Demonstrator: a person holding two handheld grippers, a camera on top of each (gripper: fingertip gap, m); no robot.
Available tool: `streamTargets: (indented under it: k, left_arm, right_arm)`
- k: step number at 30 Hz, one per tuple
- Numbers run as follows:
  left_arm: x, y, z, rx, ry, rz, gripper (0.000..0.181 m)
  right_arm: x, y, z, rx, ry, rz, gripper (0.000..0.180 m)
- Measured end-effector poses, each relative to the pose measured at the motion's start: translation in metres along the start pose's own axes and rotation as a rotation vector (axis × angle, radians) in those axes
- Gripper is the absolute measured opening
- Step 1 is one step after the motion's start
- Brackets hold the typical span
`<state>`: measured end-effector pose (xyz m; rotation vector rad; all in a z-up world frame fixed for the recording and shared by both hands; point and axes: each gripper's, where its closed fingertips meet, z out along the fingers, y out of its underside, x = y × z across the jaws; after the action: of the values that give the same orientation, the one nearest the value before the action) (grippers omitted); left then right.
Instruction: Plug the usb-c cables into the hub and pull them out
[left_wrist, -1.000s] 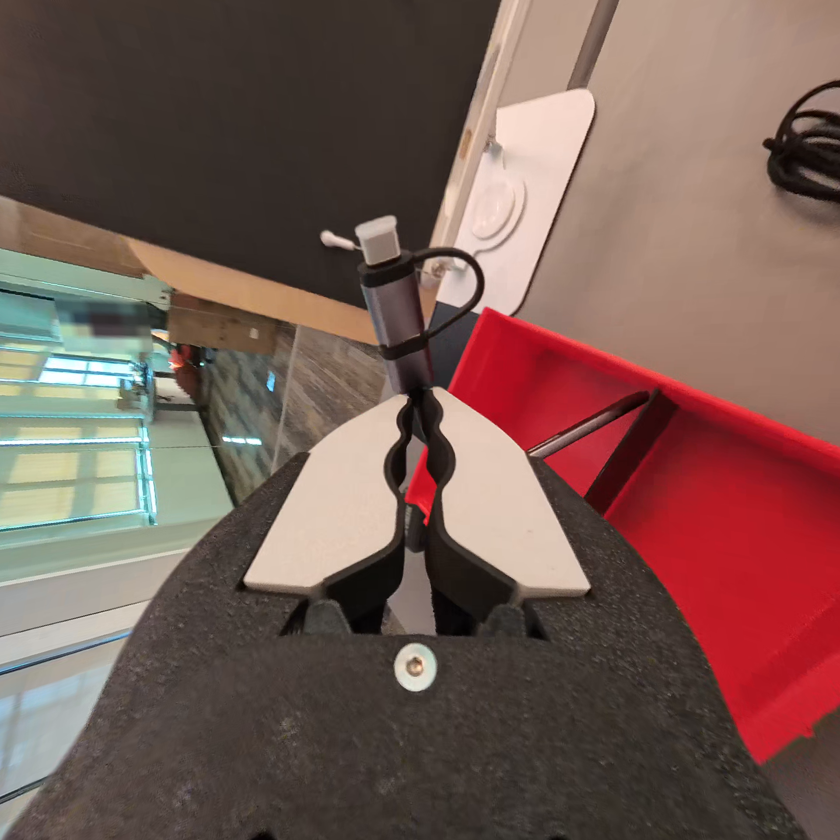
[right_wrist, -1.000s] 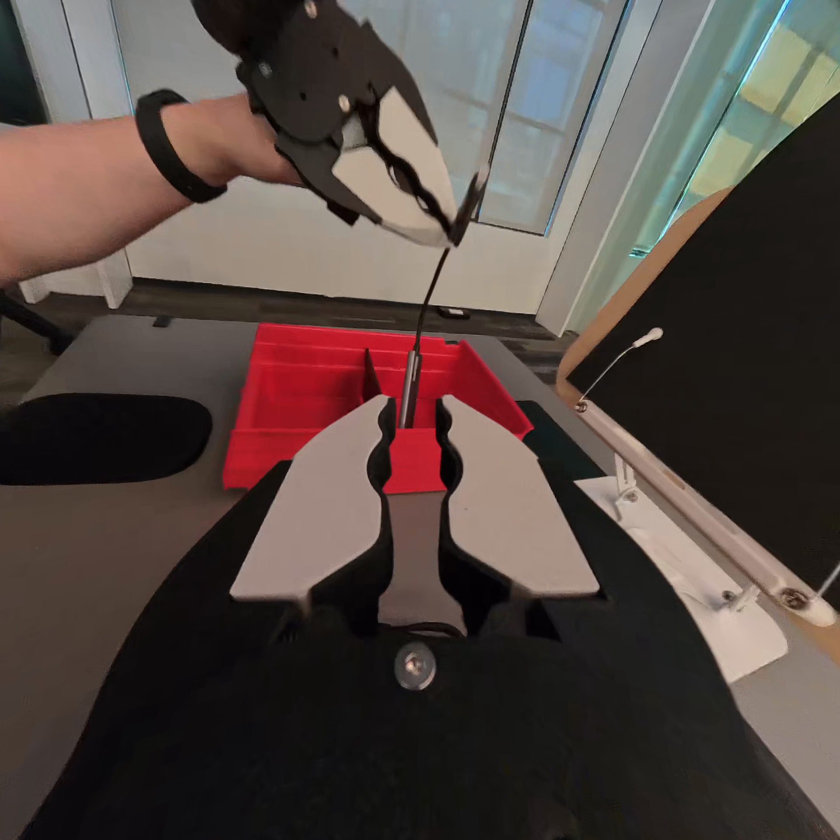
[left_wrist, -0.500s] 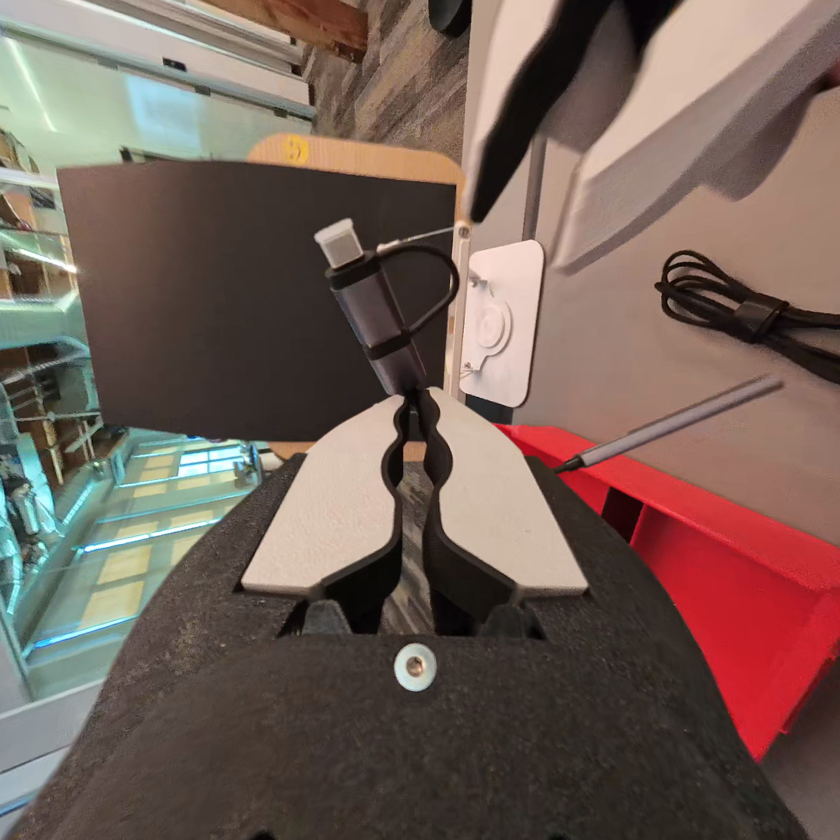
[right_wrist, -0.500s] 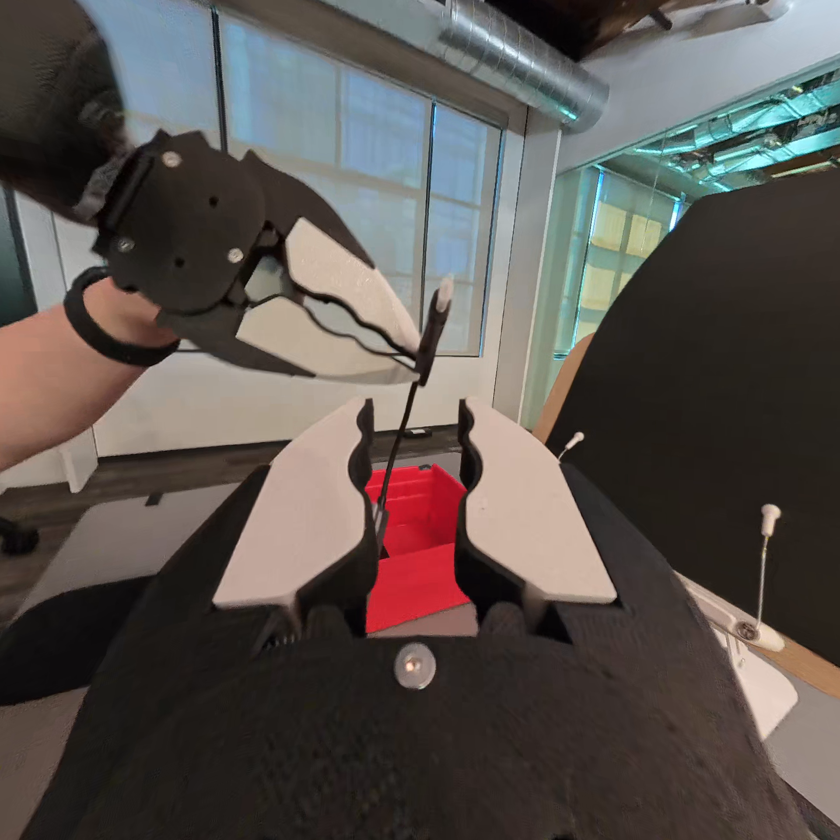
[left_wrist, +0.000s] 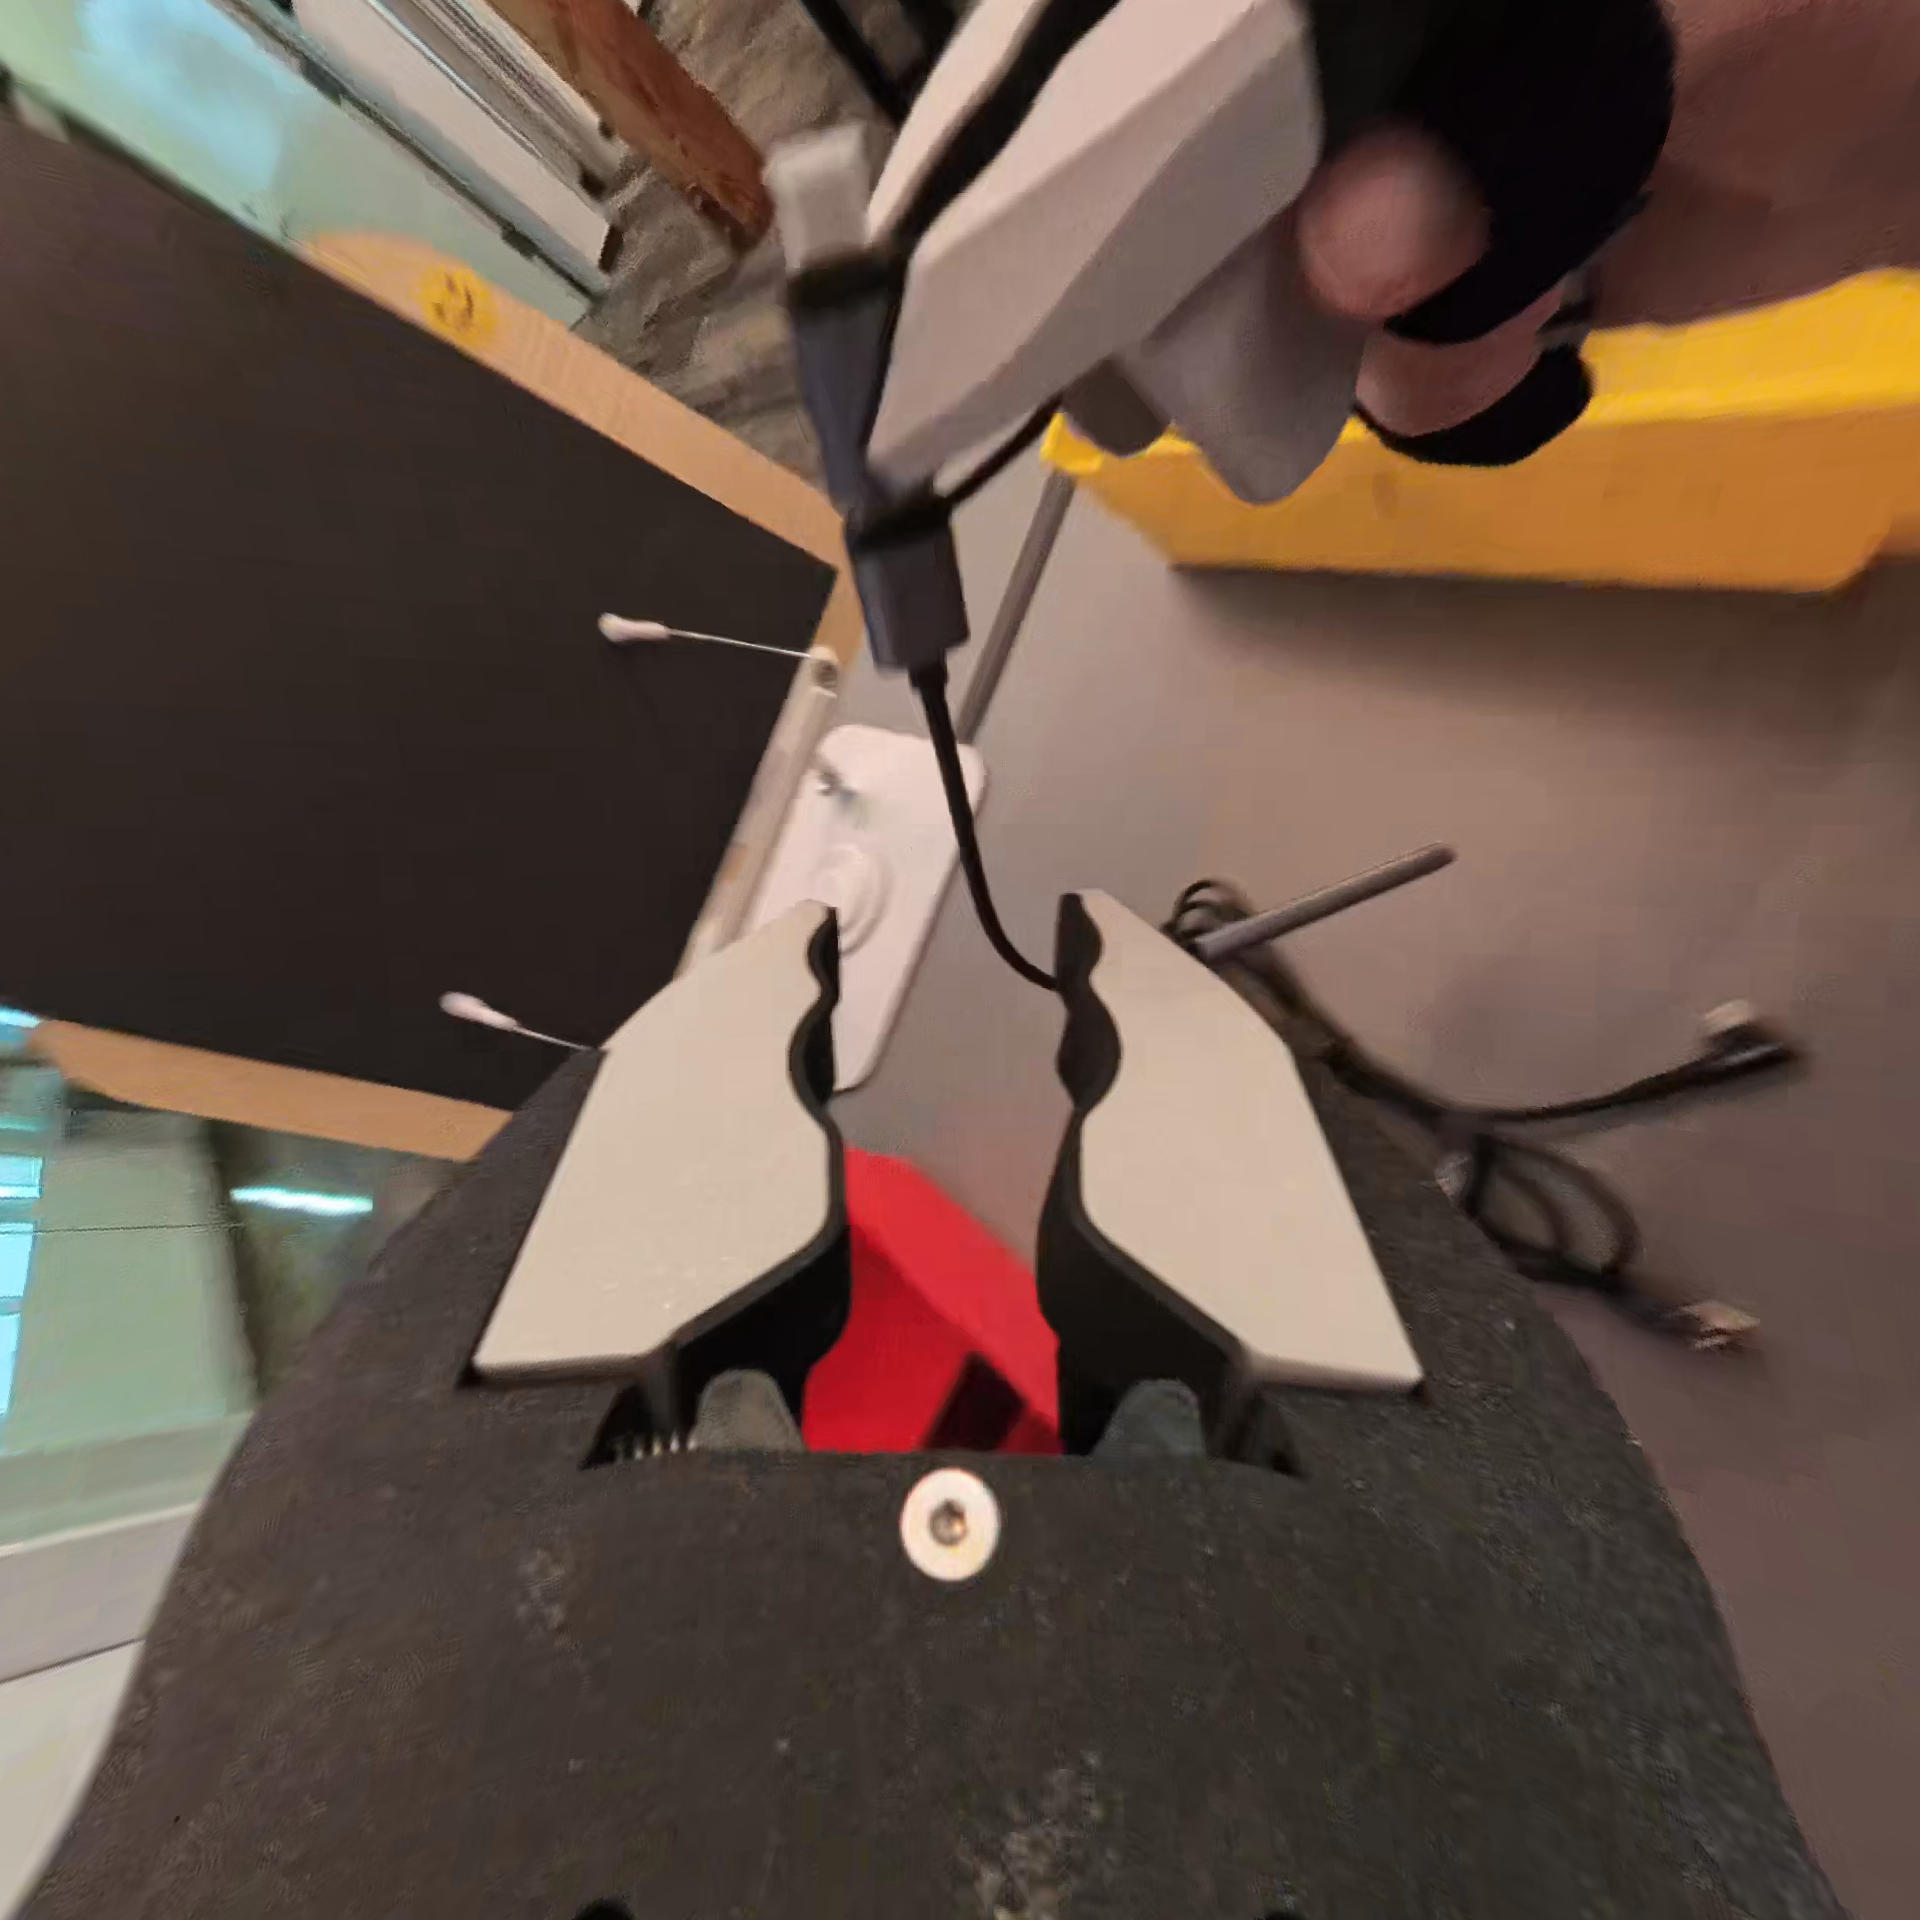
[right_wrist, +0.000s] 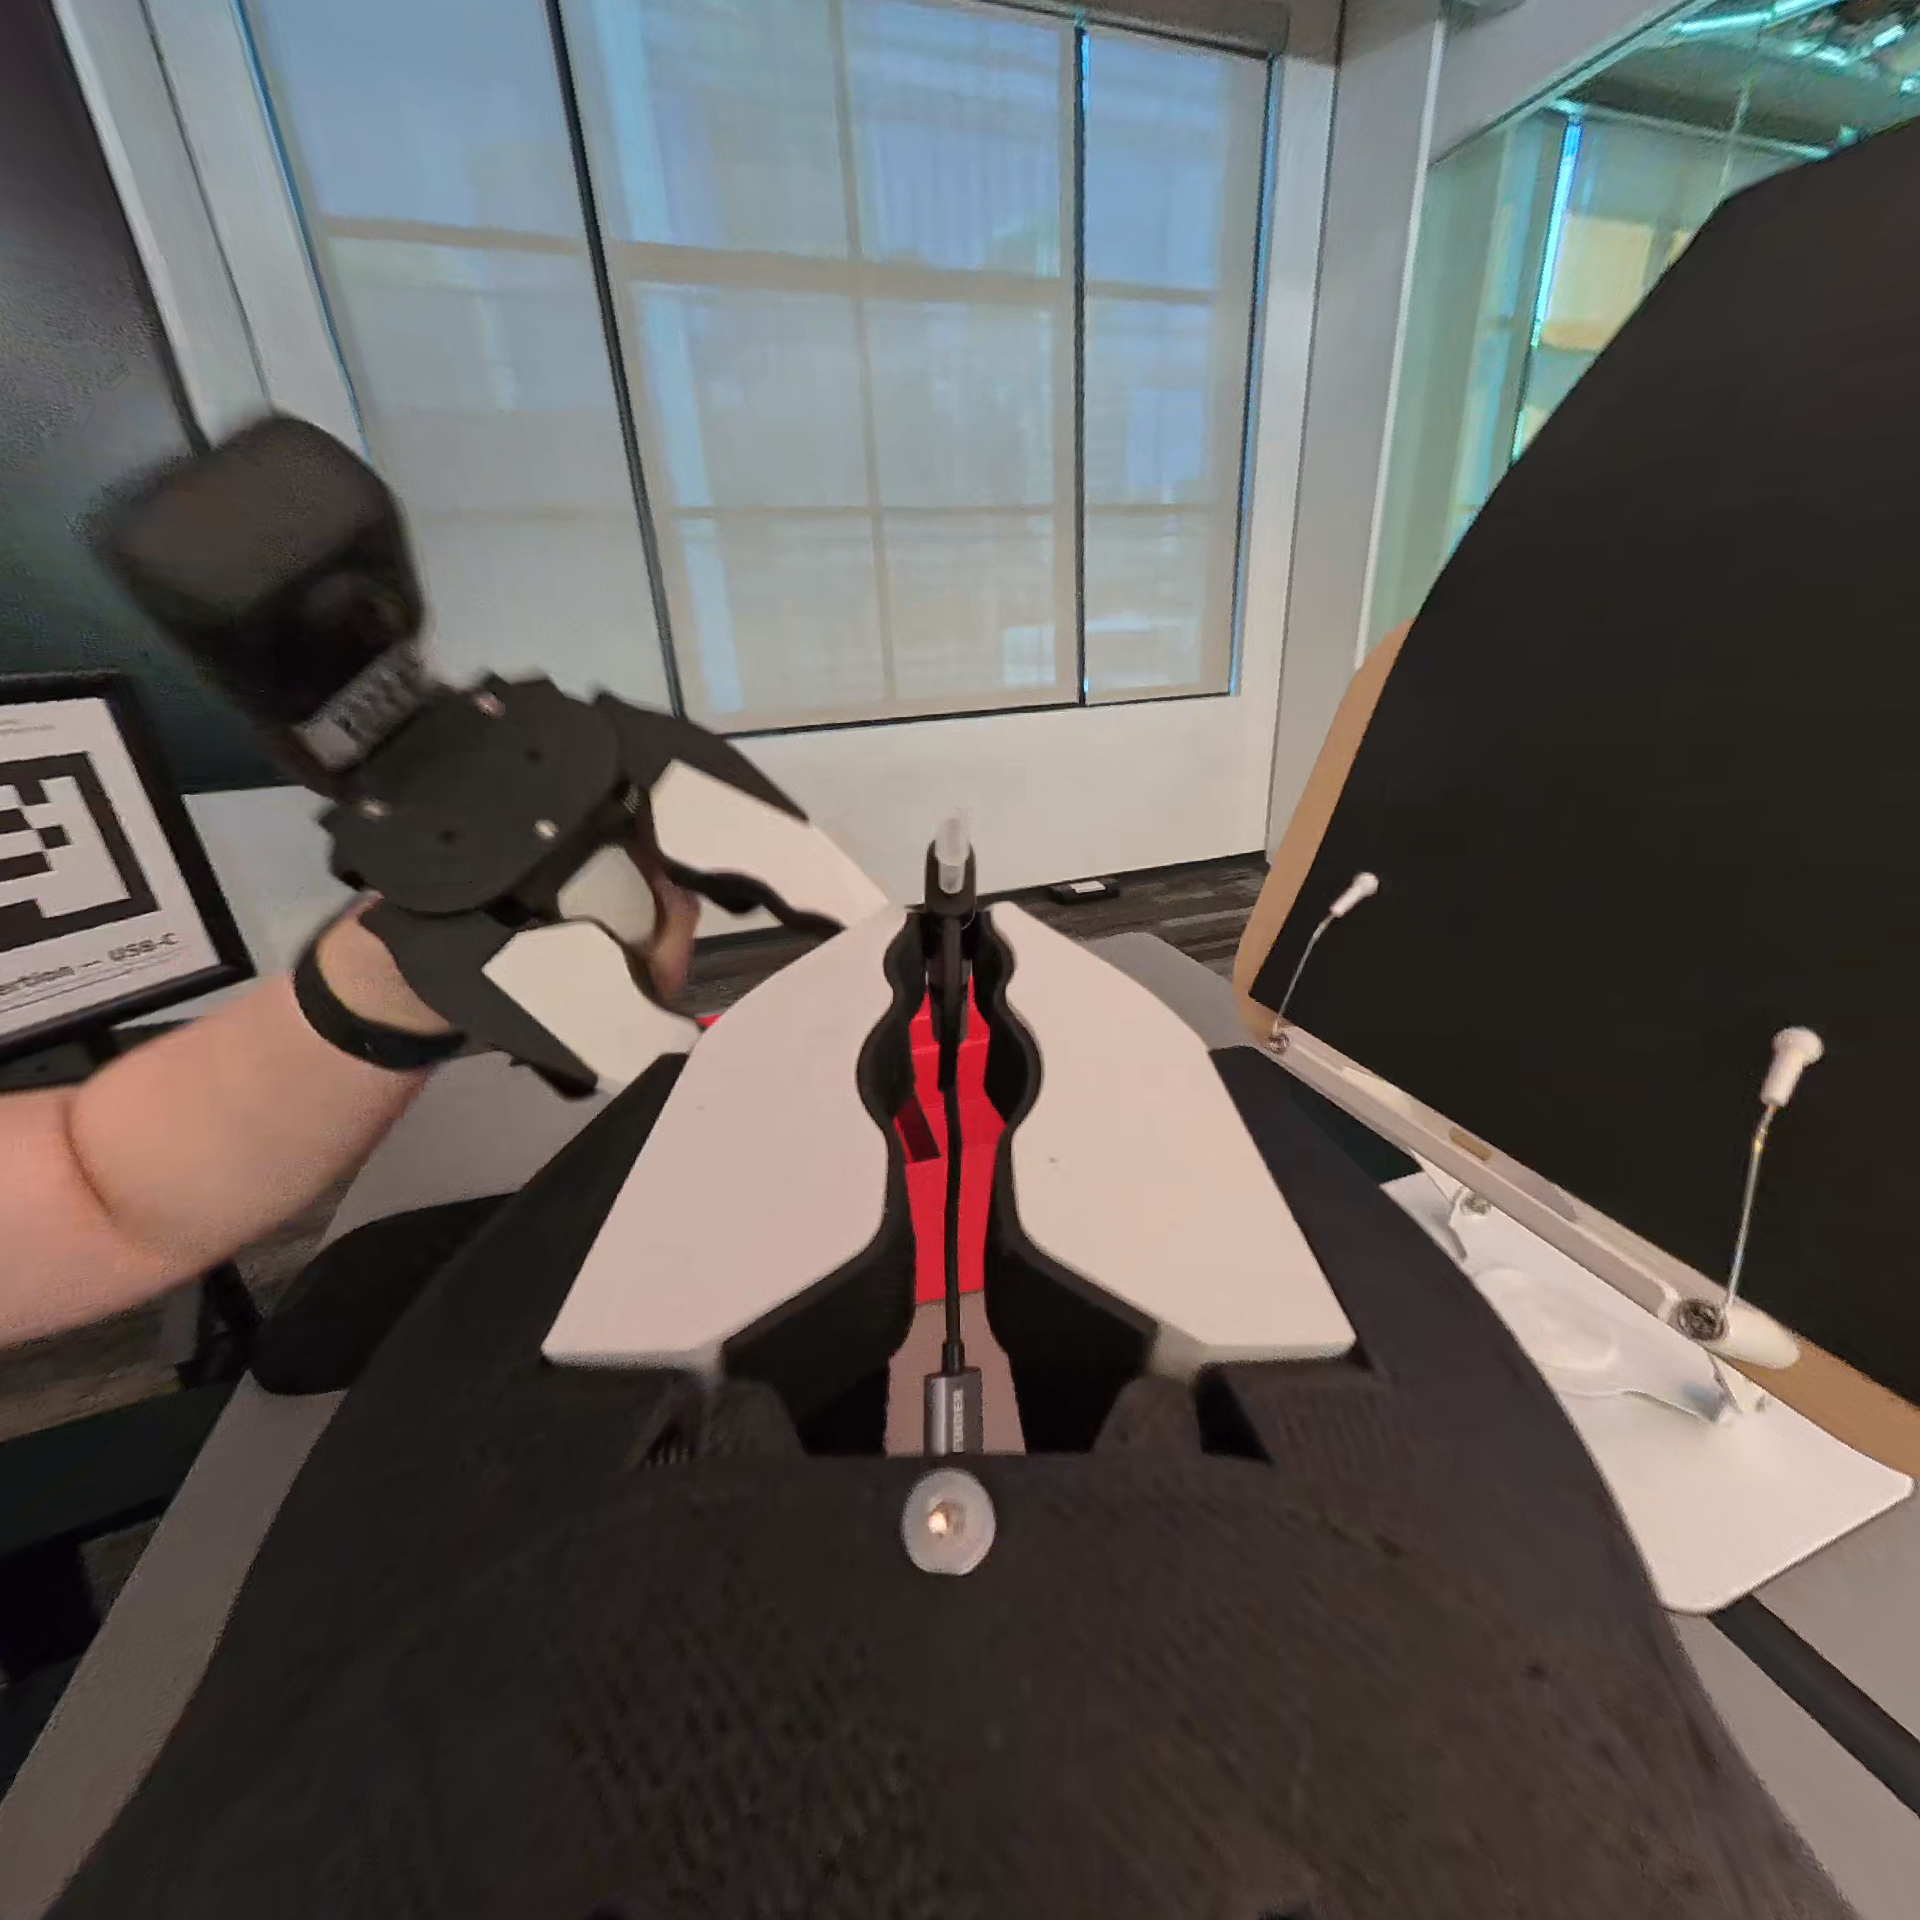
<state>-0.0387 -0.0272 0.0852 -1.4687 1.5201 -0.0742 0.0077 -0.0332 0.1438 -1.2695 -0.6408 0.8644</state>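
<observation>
Item: usb-c cable (right_wrist: 948, 935), capped plug end up, pinched at the tips of my right hand-held gripper (right_wrist: 945, 940); its cord hangs down to a grey barrel (right_wrist: 954, 1408). Left hand-held gripper (left_wrist: 943, 971): released, jaws apart, cord just beside one finger. Red tray (left_wrist: 914, 1309) on the bench (left_wrist: 1455, 727) below. Hub: not identifiable. Handling note: I judge I should draw the left gripper clear of the cord before repositioning.

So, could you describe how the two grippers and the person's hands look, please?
Both grippers, the left gripper and the right gripper, have a black, rough-textured body, a silver screw in the middle and two flat pale grey fingers with wavy black inner edges. The left wrist carries a black band. The right hand wears a black fingerless glove.
</observation>
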Motion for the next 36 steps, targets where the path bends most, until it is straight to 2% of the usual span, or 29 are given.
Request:
streamTargets:
  k: [3, 8, 11, 13, 14, 15, 16, 21, 24, 29, 31, 33, 36]
  left_arm:
    - [0.032, 0.010, -0.004, 0.252, 0.194, -0.224, 0.070]
    - [0.054, 0.023, 0.013, 0.492, 0.311, -0.466, 0.067]
    - [0.077, 0.008, 0.015, 0.616, 0.524, -0.538, 0.066]
    - [0.091, -0.003, 0.015, 0.651, 0.651, -0.536, 0.053]
    - [0.096, -0.006, 0.017, 0.647, 0.680, -0.520, 0.042]
    - [0.100, -0.010, 0.017, 0.653, 0.716, -0.501, 0.018]
    - [0.102, -0.015, 0.015, 0.670, 0.748, -0.502, 0.013]
    - [0.083, -0.026, 0.017, 0.684, 0.698, -0.570, 0.009]
    - [0.067, -0.028, 0.020, 0.670, 0.680, -0.674, 0.009]
    - [0.011, -0.026, 0.015, 0.710, 0.585, -0.958, 0.008]
    - [-0.013, -0.021, 0.010, 0.746, 0.529, -1.072, 0.009]
    - [-0.026, -0.013, 0.011, 0.738, 0.479, -1.140, 0.008]
    - [-0.040, 0.003, 0.015, 0.726, 0.407, -1.228, 0.008]
  right_arm:
    - [-0.011, -0.012, -0.005, 0.009, -0.034, -0.039, 0.010]
    - [-0.032, -0.040, -0.020, 0.080, -0.089, -0.076, 0.010]
    - [-0.037, -0.050, -0.029, 0.115, -0.138, -0.041, 0.009]
    - [-0.029, -0.054, -0.034, 0.139, -0.131, -0.010, 0.010]
    - [-0.021, -0.054, -0.037, 0.143, -0.113, 0.003, 0.010]
    - [-0.011, -0.053, -0.039, 0.144, -0.085, 0.013, 0.010]
    - [-0.001, -0.052, -0.042, 0.146, -0.062, 0.031, 0.010]
    - [0.037, -0.045, -0.050, 0.196, -0.006, 0.155, 0.011]
    - [0.057, -0.034, -0.049, 0.178, 0.093, 0.141, 0.019]
    - [0.090, -0.002, -0.046, -0.080, 0.400, -0.191, 0.050]
    - [0.086, 0.003, -0.040, -0.156, 0.441, -0.382, 0.053]
    - [0.066, 0.002, -0.026, -0.149, 0.422, -0.566, 0.055]
    - [0.017, 0.016, 0.002, -0.116, 0.235, -0.693, 0.048]
